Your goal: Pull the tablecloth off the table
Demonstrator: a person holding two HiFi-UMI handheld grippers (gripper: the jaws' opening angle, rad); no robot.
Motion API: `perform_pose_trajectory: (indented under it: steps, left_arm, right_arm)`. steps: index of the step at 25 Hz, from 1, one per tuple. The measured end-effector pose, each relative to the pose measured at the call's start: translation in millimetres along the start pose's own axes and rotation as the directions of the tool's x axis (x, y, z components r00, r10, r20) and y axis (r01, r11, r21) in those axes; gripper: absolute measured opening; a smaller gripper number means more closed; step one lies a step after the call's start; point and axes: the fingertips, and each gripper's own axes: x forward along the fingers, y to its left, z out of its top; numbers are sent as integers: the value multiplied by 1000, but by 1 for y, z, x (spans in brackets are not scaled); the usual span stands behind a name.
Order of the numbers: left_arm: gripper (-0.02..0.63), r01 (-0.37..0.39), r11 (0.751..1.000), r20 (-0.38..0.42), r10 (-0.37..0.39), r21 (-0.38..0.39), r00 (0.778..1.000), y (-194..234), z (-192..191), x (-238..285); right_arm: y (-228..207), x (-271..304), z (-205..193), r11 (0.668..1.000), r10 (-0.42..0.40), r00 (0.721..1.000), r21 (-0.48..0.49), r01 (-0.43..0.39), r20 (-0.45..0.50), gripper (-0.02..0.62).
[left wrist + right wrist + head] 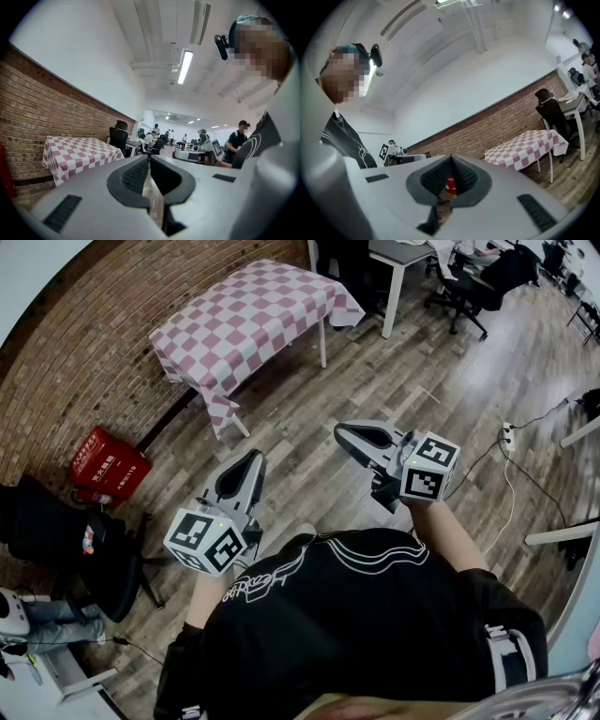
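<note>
While both hands are held out about level before the chest, the left gripper and the right gripper angle inward, each with jaws pressed together on nothing. The checked tablecloth drapes the tabletop by the brick wall, well apart from both. White writing on the red crate is too small to read.

Head view looks steeply down; gripper views look outward (all share the far tablecloth).
</note>
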Motion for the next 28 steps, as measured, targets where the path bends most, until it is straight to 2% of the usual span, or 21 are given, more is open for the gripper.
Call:
perform_pose_trajectory:
  steps: [18, 24, 28]
  left_arm:
    - [6, 51, 998, -15, -51, 27, 999, -46, -6, 13]
    - [6, 74, 997, -34, -73, 33, 997, -52, -7, 26]
    - [6, 70, 997, -53, -68, 19, 996, -40, -10, 35]
  right_arm:
    - [0, -51, 9, 998, -69, 997, -1, 69, 17, -3]
    - [-12, -63, 13, 996, -90, 995, 2, 89, 32, -2]
    - [-25, -61, 12, 994, -106, 994, 18, 105, 37, -2]
